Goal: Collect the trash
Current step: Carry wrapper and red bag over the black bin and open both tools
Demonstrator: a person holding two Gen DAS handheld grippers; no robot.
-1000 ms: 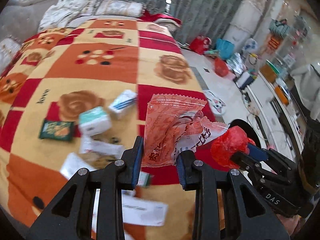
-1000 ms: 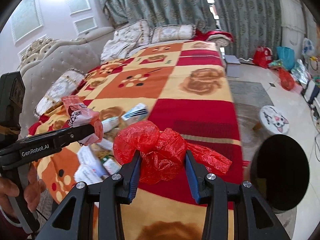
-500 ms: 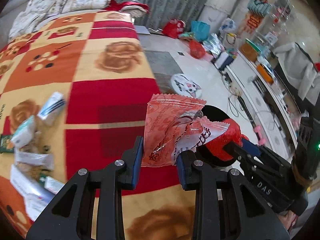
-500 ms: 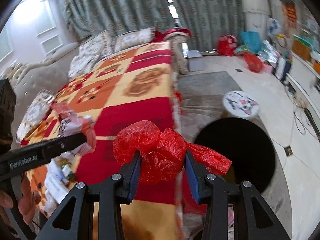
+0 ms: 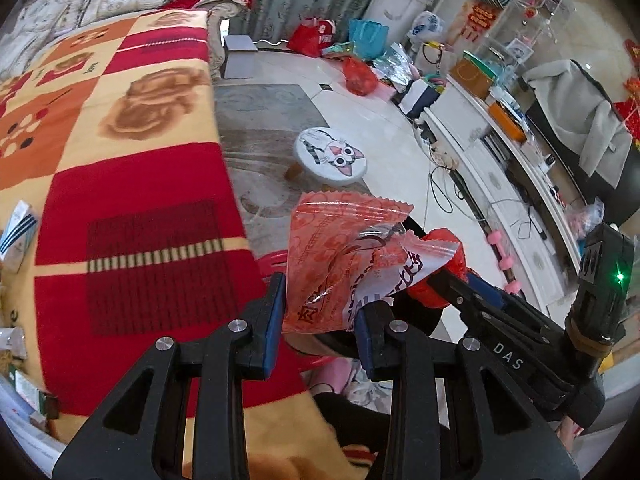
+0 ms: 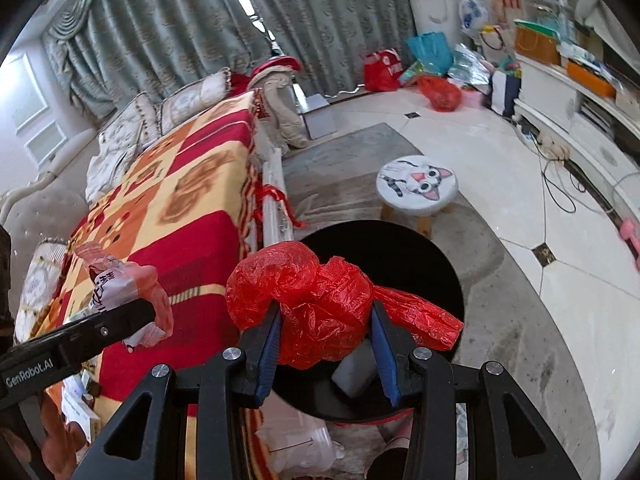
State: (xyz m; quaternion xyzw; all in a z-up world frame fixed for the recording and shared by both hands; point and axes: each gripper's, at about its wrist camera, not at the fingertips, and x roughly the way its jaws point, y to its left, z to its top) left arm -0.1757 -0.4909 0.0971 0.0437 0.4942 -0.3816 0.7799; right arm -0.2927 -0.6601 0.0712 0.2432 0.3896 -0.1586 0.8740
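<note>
My left gripper [image 5: 320, 320] is shut on an orange-pink snack wrapper [image 5: 344, 256], held past the bed's edge. My right gripper [image 6: 326, 340] is shut on a crumpled red plastic bag [image 6: 316, 304] and holds it over a round bin lined with a black bag [image 6: 416, 264] on the floor. A white object [image 6: 354, 372] lies inside the bin. In the right wrist view the left gripper [image 6: 132, 316] with its wrapper [image 6: 120, 280] is at the left. In the left wrist view the right gripper [image 5: 456, 284] sits just right of the wrapper.
A bed with a red, orange and yellow blanket [image 5: 120, 200] lies to the left, with several packets [image 5: 16, 232] at its left edge. A cat-face stool [image 6: 416, 184] stands beyond the bin. Bags [image 6: 438, 92] and a white cabinet [image 5: 500, 184] lie farther off.
Both grippers have swung right, away from the bed and toward the floor. The red bag is now over the black bin. Both loads stay held.
</note>
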